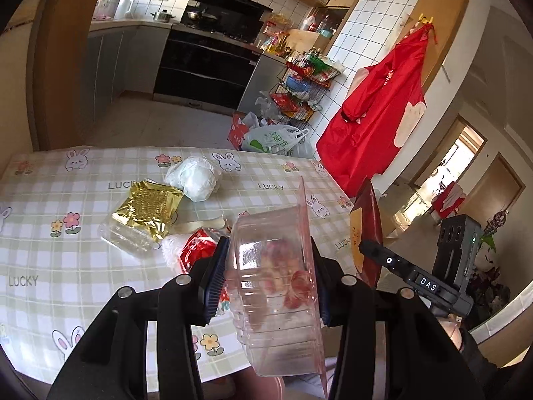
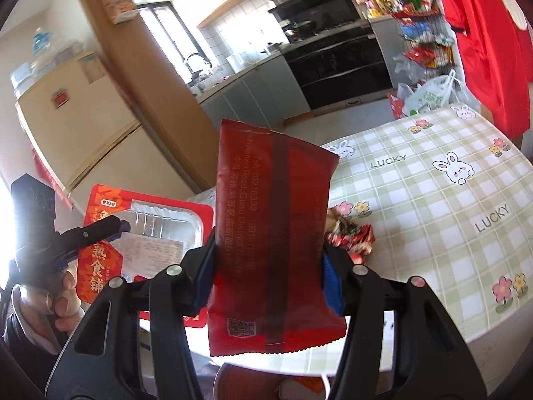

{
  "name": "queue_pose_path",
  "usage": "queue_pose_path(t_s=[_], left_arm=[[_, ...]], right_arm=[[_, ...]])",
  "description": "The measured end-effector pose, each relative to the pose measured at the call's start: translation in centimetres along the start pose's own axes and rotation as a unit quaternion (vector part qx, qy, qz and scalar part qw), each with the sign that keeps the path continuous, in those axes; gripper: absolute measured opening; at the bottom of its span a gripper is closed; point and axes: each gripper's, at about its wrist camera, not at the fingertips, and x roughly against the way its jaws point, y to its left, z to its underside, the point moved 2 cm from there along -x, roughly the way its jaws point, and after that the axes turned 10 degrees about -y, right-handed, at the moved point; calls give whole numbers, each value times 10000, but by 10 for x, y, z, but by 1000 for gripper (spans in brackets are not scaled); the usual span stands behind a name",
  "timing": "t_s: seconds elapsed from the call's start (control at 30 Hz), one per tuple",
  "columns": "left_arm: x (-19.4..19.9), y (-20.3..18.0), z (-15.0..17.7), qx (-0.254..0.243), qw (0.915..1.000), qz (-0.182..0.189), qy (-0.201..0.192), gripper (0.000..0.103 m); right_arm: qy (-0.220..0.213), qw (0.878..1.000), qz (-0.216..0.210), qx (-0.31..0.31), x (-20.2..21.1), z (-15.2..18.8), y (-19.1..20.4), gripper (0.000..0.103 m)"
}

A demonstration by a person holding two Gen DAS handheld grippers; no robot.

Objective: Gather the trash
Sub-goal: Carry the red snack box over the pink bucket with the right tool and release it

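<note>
Left gripper [image 1: 271, 276] clamps a clear plastic tray [image 1: 276, 286], lifted above the tabletop [image 1: 66, 266]. Right gripper [image 2: 268, 276] clamps a red pouch [image 2: 269, 233] upright. Gold wrapper [image 1: 146, 213] lies ahead-left of left gripper.

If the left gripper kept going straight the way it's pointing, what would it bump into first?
Probably the table: the left gripper, clamped on a clear plastic tray, aims slightly down past the red wrapper toward the far edge. Depth is hard to judge.
</note>
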Motion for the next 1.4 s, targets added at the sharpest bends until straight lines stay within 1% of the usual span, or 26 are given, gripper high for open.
queue_pose_path(t_s=[0.13, 0.23, 0.37, 0.43, 0.53, 0.67, 0.8, 0.83, 0.87, 0.93, 0.97, 1.0, 1.07, 1.1, 1.17, 1.27, 1.33, 1.4], left_arm=[[38, -4, 34, -272, 9996, 54, -50, 44], [60, 0, 69, -169, 9997, 152, -18, 44], [75, 8, 116, 44, 9997, 190, 149, 44], [75, 12, 142, 73, 9994, 107, 310, 44], [65, 16, 175, 79, 9981, -71, 613, 44], [48, 23, 200, 186, 9961, -75, 859, 44], [31, 22, 212, 139, 9943, -132, 1049, 45], [28, 21, 213, 137, 9941, -141, 1065, 52], [26, 20, 214, 156, 9943, -120, 1050, 63], [25, 18, 211, 203, 9953, -115, 940, 76], [26, 18, 209, 220, 9957, -132, 885, 80], [27, 19, 207, 203, 9957, -214, 881, 81], [33, 21, 198, 166, 9956, -508, 775, 85], [41, 24, 193, 225, 9958, -629, 632, 87], [56, 31, 183, 358, 9949, -885, 339, 94], [78, 39, 173, 302, 9905, -1344, -7, 96], [90, 45, 168, 191, 9855, -1676, -159, 96], [100, 52, 163, 157, 9816, -1881, -274, 97]], right_arm=[[41, 10000, -70, 41, 25, 21, 17, 55], [164, 9998, -76, 43, 34, 36, 25, 55], [279, 9995, -48, 116, 45, 52, 34, 55], [330, 9993, -34, 151, 48, 59, 38, 55], [401, 9990, -18, 206, 50, 67, 41, 55], [430, 9988, 14, 219, 54, 73, 44, 55], [441, 9987, 58, 232, 56, 74, 41, 55], [441, 9987, 68, 230, 56, 75, 40, 55], [435, 9988, 74, 227, 57, 76, 40, 55], [431, 9987, 80, 268, 57, 78, 39, 55], [468, 9983, 113, 341, 57, 81, 40, 55], [506, 9979, 130, 382, 56, 83, 41, 55], [593, 9973, 118, 411, 55, 89, 41, 55], [626, 9971, 110, 409, 55, 92, 41, 55], [710, 9965, 98, 420, 53, 98, 42, 55], [919, 9945, 93, 484, 46, 113, 43, 55], [1085, 9928, 94, 497, 39, 124, 45, 55], [1221, 9911, 75, 519, 34, 132, 47, 56]])
